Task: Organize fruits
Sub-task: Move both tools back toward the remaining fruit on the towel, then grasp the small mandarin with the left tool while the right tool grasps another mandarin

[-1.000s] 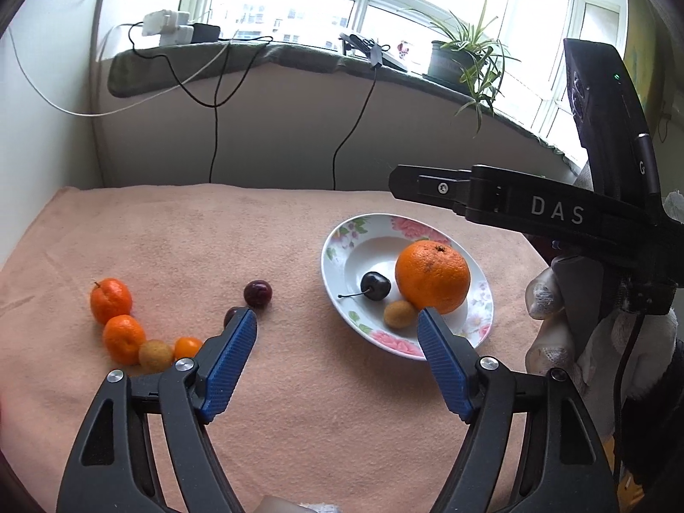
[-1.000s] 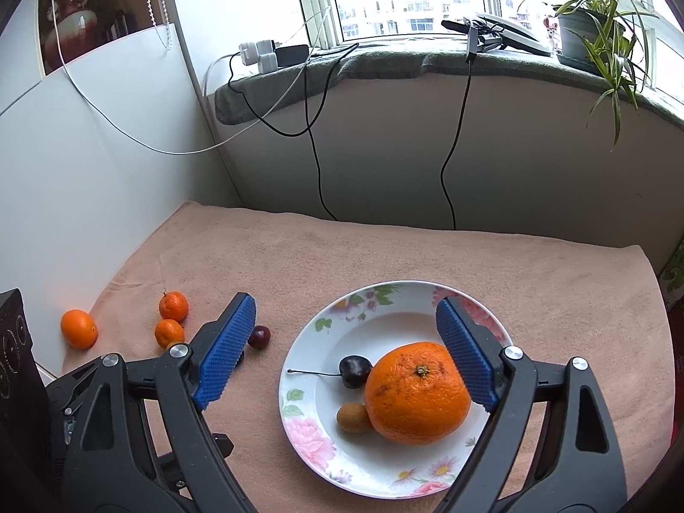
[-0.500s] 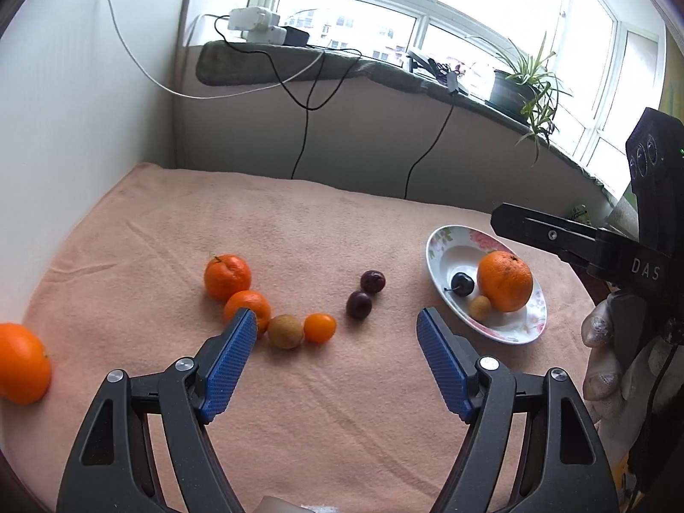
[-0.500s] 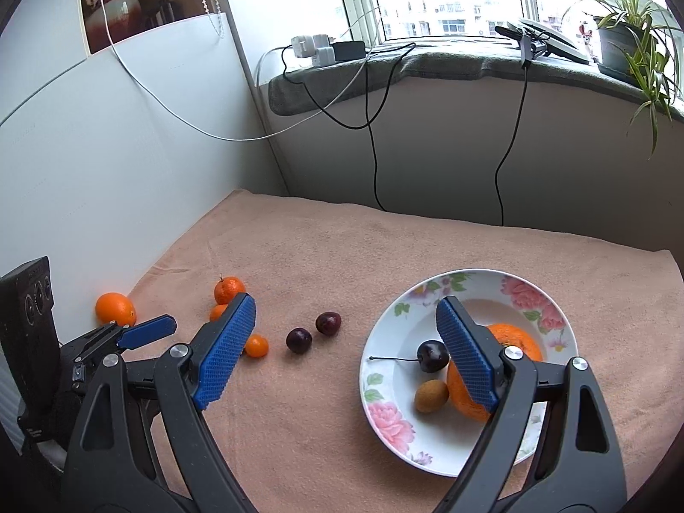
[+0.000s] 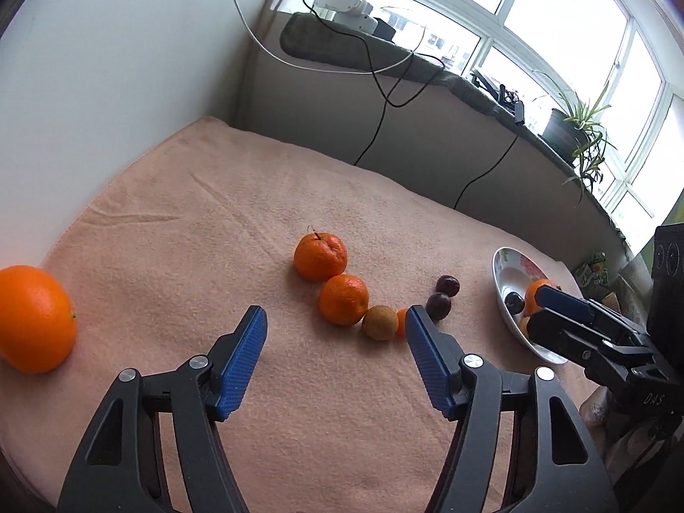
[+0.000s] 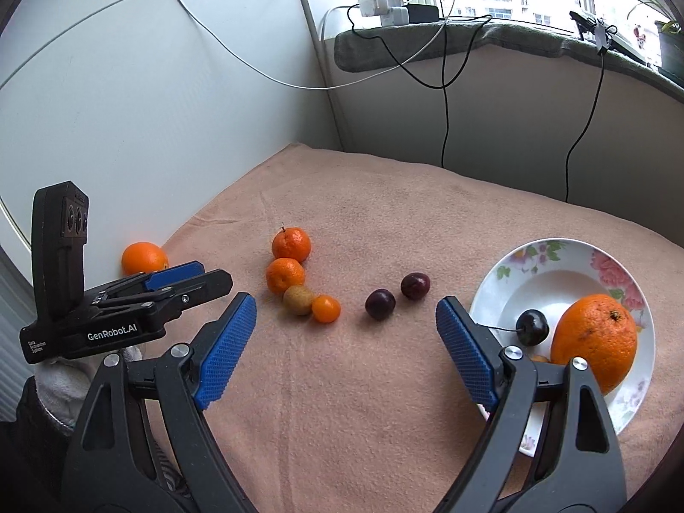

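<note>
Right wrist view puts the flowered plate (image 6: 551, 256) at your right, resting on the peach blanket (image 6: 384, 196) that covers the whole work surface. In the plate sit a large orange (image 6: 596, 346), a dark cherry (image 6: 532, 327) with its stem pointing left, and a small tan fruit (image 6: 539, 358) mostly hidden behind your right gripper (image 6: 346, 340), whose blue pads stand wide apart with nothing between them. Loose on the blanket, well left of the plate, a second large orange (image 6: 143, 258) lies by the white wall panel (image 6: 128, 107). Near the middle you have a curved row: a stemmed mandarin (image 6: 291, 244), another mandarin (image 6: 285, 275) touching it, a tan round fruit (image 6: 298, 299), then a tiny orange kumquat (image 6: 326, 308). Two dark plums (image 6: 397, 295) lie just beside each other between that row and the plate. From the left wrist view, your left gripper (image 5: 335, 357) hovers over bare blanket in front of the row, its fingers spread apart and holding nothing; the lone orange (image 5: 34, 318) is far to its left. Behind the blanket runs a grey ledge (image 6: 470, 42) under the window (image 5: 555, 13), with power adapters (image 6: 387, 4), trailing black cables (image 6: 444, 98) and a potted plant (image 5: 573, 128).
</note>
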Tool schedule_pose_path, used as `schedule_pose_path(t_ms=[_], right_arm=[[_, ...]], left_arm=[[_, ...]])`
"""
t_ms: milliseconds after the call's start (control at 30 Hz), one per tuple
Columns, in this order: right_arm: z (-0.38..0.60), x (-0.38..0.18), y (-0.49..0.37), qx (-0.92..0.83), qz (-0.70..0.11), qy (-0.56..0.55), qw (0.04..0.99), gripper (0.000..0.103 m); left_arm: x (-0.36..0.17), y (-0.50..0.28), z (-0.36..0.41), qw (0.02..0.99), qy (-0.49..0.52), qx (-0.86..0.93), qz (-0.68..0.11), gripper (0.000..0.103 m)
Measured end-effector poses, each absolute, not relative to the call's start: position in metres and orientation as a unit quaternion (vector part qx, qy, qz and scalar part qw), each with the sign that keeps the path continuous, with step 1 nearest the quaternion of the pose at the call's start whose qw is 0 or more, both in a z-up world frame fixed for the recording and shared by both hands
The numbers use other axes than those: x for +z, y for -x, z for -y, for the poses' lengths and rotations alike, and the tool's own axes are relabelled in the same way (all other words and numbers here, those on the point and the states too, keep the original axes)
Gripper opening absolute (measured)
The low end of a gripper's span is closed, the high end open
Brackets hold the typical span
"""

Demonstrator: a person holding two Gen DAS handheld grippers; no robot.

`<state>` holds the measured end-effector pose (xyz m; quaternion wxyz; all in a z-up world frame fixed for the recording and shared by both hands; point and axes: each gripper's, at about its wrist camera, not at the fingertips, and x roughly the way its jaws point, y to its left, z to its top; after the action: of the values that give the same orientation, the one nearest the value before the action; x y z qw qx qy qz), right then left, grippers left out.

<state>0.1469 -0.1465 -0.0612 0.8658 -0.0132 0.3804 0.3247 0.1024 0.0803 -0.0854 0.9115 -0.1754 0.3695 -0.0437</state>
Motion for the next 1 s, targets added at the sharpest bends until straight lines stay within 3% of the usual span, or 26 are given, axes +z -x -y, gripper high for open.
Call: schedule_pose_path(t_ms=[67, 267, 533, 1000], right_arm=[[0.14, -0.067, -0.148, 0.333, -0.392, 0.013, 0.858, 0.074], [0.126, -0.084, -0.153, 0.341, -0.416, 0.012, 0.843, 0.054], [0.115, -0.102, -0.169, 0.338, -0.443, -0.003, 0.83, 0.042], [0.109, -0.123, -0.187, 0.334, -0.464, -0.029, 0.82, 0.033]], left_arm=[[-0.087, -0.102, -0.082, 0.91, 0.177, -0.049, -0.372, 0.057], [-0.092, -0.109, -0.085, 0.904, 0.193, -0.063, -0.377, 0.052], [-0.095, -0.124, -0.084, 0.902, 0.183, -0.066, -0.385, 0.051], [-0.112, -0.147, -0.083, 0.891, 0.182, -0.076, -0.409, 0.042]])
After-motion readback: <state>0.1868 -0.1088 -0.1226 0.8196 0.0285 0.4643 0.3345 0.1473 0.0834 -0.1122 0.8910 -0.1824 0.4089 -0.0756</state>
